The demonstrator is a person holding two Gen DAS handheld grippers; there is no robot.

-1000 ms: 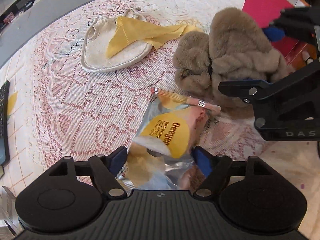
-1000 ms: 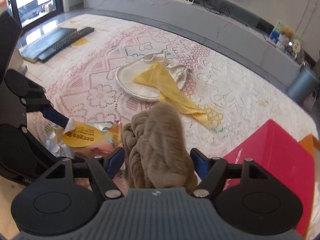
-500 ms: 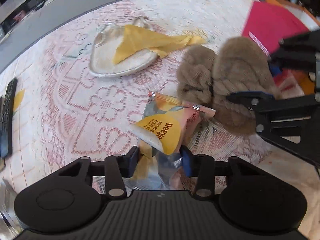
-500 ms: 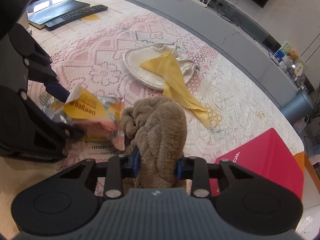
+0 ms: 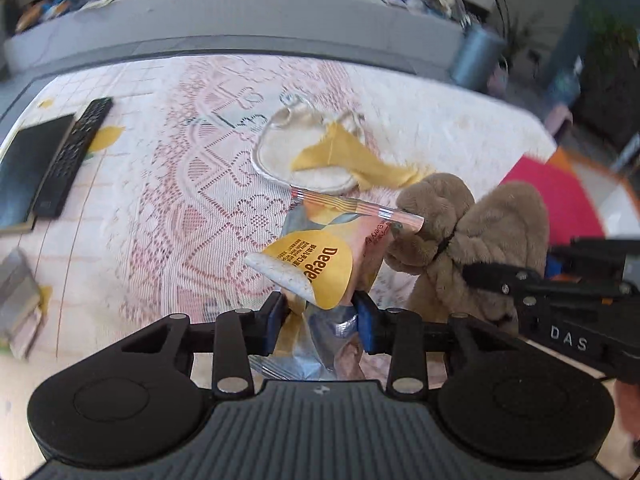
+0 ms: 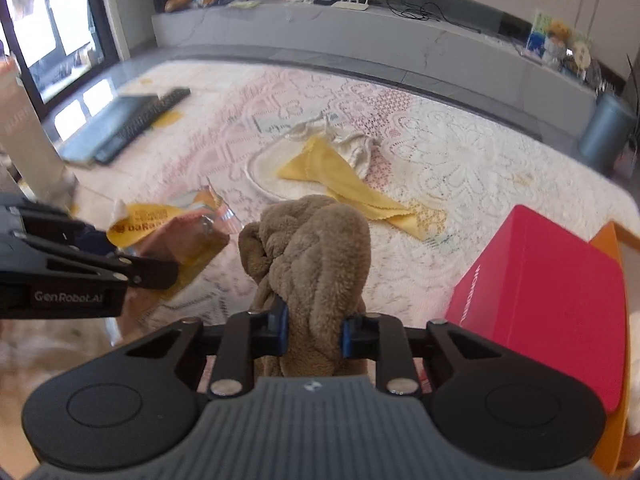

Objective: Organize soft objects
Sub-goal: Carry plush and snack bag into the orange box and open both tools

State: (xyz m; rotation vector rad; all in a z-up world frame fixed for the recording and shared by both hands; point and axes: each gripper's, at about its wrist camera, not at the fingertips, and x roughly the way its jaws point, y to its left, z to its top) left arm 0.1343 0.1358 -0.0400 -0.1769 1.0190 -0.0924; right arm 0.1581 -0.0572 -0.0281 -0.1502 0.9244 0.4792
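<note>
1. A moment ago both claws were wide open down by the lace cloth [image 5: 192,184]. Now both have squeezed shut and come up off it.

2. The left claw [image 5: 318,316] is pinched tight on the bottom of the snack bag [image 5: 320,256]. The bag sticks up out of the claw, with its striped top edge pointing away and the lace cloth far below it.

3. The right claw [image 6: 312,330] is pinched tight on the brown fluffy toy [image 6: 308,248]. The toy bulges up out of the claw like a big soft lump, also up above the lace cloth.

4. The bag and the toy are just beside each other in the air. From the left claw's side, the bag's corner looks like it touches the toy, but I cannot tell for sure.

5. I think this means the picking-up part is done for these two, and each now needs a place to go.

6. Still lying on the lace cloth, past the two claws, are the white bib [image 6: 268,172] and the yellow rag [image 6: 340,180]. The rag lies partly on top of the bib. They have not been picked up yet.

7. Over on the right edge of the lace cloth sits a red box [image 6: 552,304], close to the right claw.
</note>
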